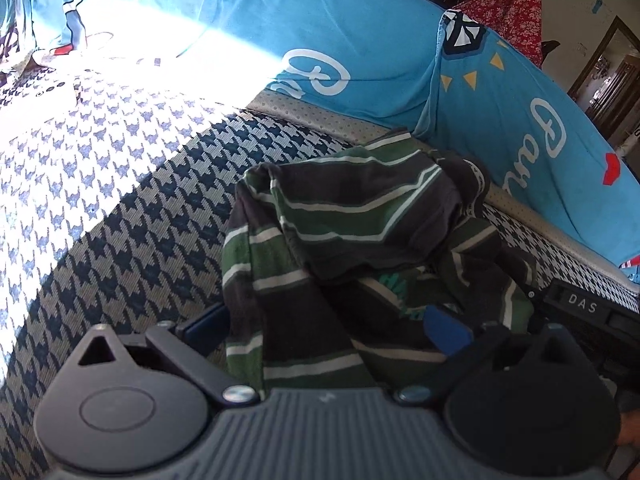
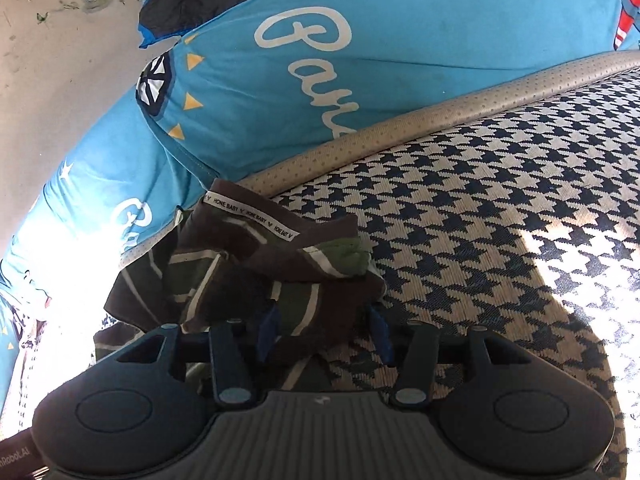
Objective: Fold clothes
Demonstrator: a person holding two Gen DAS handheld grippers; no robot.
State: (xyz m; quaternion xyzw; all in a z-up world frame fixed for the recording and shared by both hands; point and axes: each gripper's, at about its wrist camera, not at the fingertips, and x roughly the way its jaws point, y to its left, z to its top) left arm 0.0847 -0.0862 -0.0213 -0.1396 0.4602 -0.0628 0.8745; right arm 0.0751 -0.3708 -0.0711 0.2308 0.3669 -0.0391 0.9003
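Note:
A crumpled green, brown and white striped garment [image 1: 340, 220] lies heaped on a houndstooth mat [image 1: 132, 232], close to its taped edge. My left gripper [image 1: 324, 326] is open wide, its blue fingers [image 1: 446, 332] on either side of the near part of the heap. In the right wrist view the same garment [image 2: 260, 264] shows a printed neck tape. My right gripper [image 2: 323, 330] has its blue fingers [image 2: 267, 326] drawn in on a bunch of the cloth at the garment's near corner. That gripper's black body [image 1: 580, 306] shows at the right of the left wrist view.
A bright blue printed sheet [image 1: 360, 40] rises in folds just behind the mat [image 2: 480, 220] and also fills the back of the right wrist view [image 2: 280, 88]. Strong sunlight washes out the mat's left part. Red floral cloth [image 1: 508, 12] and dark bedding lie beyond.

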